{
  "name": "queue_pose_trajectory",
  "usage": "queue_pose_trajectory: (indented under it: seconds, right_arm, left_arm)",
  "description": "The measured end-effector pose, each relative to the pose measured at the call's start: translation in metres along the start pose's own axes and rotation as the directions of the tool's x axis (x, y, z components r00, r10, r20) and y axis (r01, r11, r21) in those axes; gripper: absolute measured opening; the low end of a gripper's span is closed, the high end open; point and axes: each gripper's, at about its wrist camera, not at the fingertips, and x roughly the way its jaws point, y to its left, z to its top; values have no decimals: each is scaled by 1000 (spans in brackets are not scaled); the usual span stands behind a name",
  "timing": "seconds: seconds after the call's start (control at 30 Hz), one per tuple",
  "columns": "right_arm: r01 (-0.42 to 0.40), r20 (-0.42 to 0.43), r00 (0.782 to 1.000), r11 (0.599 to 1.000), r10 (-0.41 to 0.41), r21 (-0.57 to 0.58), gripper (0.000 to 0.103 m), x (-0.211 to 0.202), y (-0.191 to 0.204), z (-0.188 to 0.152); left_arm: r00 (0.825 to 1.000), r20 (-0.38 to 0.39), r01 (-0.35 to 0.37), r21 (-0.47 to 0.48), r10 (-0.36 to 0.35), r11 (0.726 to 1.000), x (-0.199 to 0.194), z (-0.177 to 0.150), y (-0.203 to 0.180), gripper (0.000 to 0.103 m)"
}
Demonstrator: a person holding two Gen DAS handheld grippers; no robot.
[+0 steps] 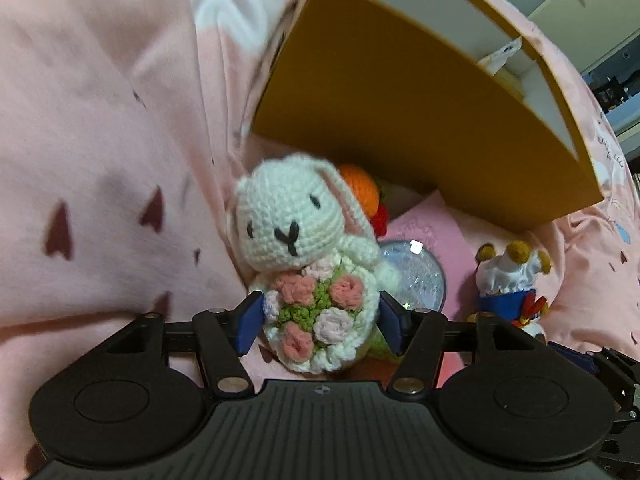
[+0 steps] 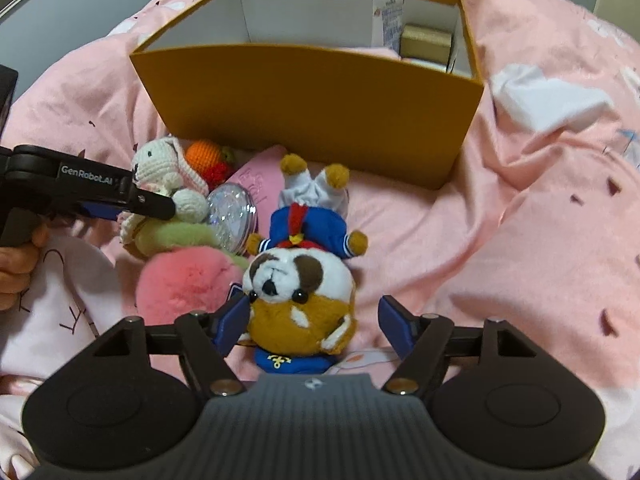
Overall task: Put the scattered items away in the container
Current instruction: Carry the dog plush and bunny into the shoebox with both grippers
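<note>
- Toys are lying on a pink bedsheet (image 2: 460, 240), below the orange box (image 2: 312, 112) at upper centre.
- Left tool (image 1: 320, 322) is standing open around the crochet rabbit (image 1: 298, 248), its pads just beside the bouquet.
- Right tool (image 2: 316, 322) is standing open around the plush dog (image 2: 302, 284) at lower centre; left pad touching, right pad apart.

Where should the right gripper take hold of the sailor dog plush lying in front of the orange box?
On the head. The sailor dog plush lies with its round head nearest the right gripper, already between the open jaws. Come from above, closing across the head's sides; its body and limbs are floppier.
</note>
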Motion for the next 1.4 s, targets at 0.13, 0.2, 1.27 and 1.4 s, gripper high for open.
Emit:
queue_pose_trajectory:
  seconds: [0.13,0.2,1.27,1.4]
  right_arm:
    - [-7,-22,1000,1000,7,-6,73,11,5,1]
    - [-10,-34,999,1000,9,-9,69,16,8,1]
    - [-172,311,934,984,177,-45,59,-85,14,49]
    - [-214,345,914,976,215,-41,59,-89,9,77]
  left_arm:
    - [1000,-15,21,-13,-22,1000,7,-2,3,69]
    - [1000,-12,28,-10,-28,1000,8,-3,3,68]
    - [958,279,-46,356,-59,933,-127,-8,-53,61]
    - [947,310,-59,425,-84,903,-145,19,-73,61]
